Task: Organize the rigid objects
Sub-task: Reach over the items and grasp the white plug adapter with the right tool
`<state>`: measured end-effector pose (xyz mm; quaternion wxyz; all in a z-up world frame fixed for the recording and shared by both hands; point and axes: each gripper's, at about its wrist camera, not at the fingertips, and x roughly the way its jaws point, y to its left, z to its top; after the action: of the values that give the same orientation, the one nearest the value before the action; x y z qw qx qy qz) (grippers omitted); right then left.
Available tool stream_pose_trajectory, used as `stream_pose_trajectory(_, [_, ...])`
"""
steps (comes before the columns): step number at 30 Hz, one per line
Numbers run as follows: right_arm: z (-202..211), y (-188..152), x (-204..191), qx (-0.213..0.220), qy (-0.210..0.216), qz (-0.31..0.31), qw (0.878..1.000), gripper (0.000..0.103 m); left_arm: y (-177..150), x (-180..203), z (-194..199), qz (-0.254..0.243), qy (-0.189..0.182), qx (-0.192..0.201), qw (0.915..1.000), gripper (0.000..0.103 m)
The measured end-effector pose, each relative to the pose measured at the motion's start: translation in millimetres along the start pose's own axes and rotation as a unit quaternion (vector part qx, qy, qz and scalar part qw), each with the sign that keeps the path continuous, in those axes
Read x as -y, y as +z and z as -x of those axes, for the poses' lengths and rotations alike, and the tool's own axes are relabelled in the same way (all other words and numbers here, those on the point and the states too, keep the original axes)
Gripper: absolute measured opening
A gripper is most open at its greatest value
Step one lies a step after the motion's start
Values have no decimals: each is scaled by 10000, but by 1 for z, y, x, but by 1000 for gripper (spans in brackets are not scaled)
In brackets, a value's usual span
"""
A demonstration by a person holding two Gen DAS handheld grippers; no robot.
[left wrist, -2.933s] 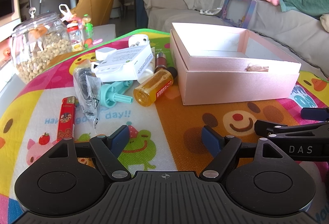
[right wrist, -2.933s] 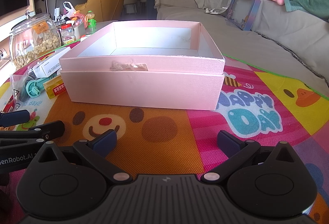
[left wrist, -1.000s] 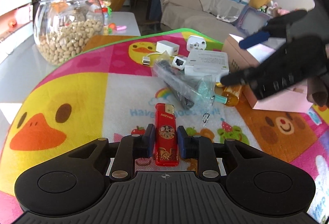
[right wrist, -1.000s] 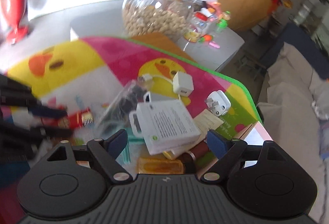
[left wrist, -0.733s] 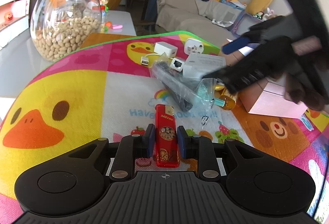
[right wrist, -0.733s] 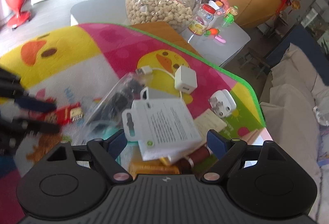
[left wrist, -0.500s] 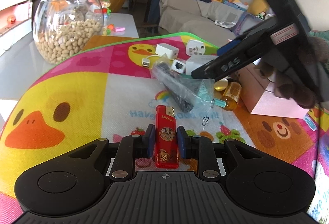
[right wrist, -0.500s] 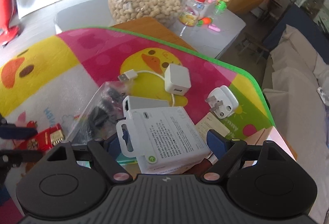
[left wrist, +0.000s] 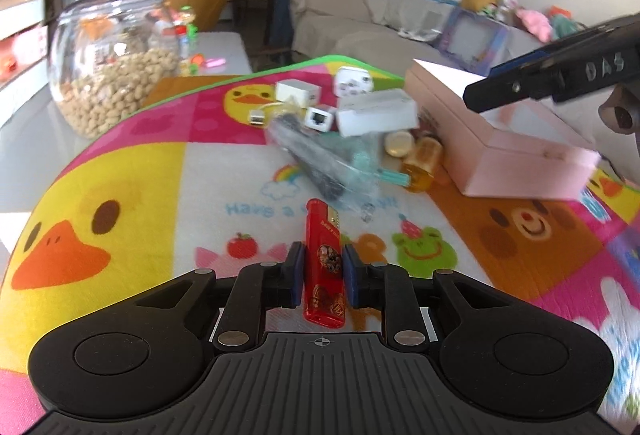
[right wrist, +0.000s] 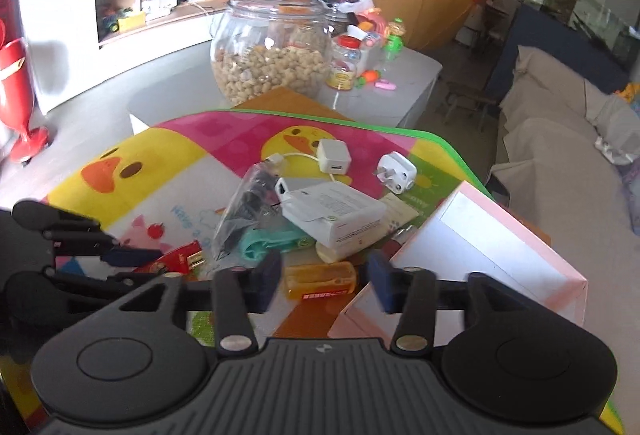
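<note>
My left gripper (left wrist: pixel 323 273) is shut on a red lighter (left wrist: pixel 324 255), holding it just over the cartoon play mat (left wrist: pixel 120 171). In the right wrist view the same lighter (right wrist: pixel 176 259) shows at the left between dark fingers. My right gripper (right wrist: pixel 324 281) hovers over the pile with its jaws closing. An amber bottle (right wrist: pixel 316 285) lies on the mat between them, and the pads do not touch it. Beside it stands an open pink box (right wrist: pixel 480 235). From the left wrist view, the right gripper (left wrist: pixel 560 75) hangs above the pink box (left wrist: pixel 500 155).
The pile holds a white carton (right wrist: pixel 336 211), a clear bag of dark parts (right wrist: pixel 248 207), a teal piece (right wrist: pixel 272 241), a white charger (right wrist: pixel 334 155) and a plug (right wrist: pixel 396 167). A glass jar of nuts (right wrist: pixel 272 51) stands beyond the mat's far edge.
The right gripper has pulled back from the white carton, risen and rolled, and its jaws have narrowed. The left gripper stays shut on the lighter and has barely moved.
</note>
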<state>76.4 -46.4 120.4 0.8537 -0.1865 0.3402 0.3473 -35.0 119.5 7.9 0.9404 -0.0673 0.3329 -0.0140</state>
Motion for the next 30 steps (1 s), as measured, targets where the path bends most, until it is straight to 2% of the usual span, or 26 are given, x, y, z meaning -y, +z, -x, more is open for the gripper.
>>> stream_pose_trajectory(3, [-26, 24, 11, -220, 316, -643, 9972, 63, 0, -2, -3, 103, 58, 57, 9999, 23])
stream_pose_trajectory(5, [-51, 39, 15, -518, 358, -1116, 9918, 65, 0, -1, -3, 39, 90, 94, 9999, 23])
stream_pose_trajectory(9, [-102, 61, 20, -1228, -84, -1753, 9768, 65, -1, -4, -3, 95, 26, 133, 9999, 23])
stream_pose_trajectory(10, [-114, 64, 19, -1373, -233, -1833, 9731, 68, -2, -5, -2, 132, 1, 145, 9998, 23])
stream_pose_trajectory(13, [-141, 68, 15, -1670, -461, -1808, 9681, 75, -3, -7, -2, 240, -63, 181, 9995, 23])
stream_pose_trajectory(15, [-156, 68, 12, -1787, -636, -1728, 9665, 76, -3, -9, -2, 312, -108, 197, 9993, 23])
stream_pose_trajectory(18, [-167, 70, 11, -1709, -951, -1560, 9682, 78, -4, -13, -1, 428, -184, 217, 9987, 23])
stream_pose_trajectory(21, [-169, 73, 18, -1582, -951, -1589, 9699, 77, -4, -14, -1, 487, -204, 219, 9984, 23])
stream_pose_trajectory(27, [-174, 92, 21, -1730, -978, -1489, 9687, 77, -5, -11, -1, 469, -157, 227, 9985, 23])
stream_pose_trajectory(30, [-179, 94, 26, -1717, -933, -1701, 9659, 77, -5, -15, -1, 572, -217, 233, 9979, 23])
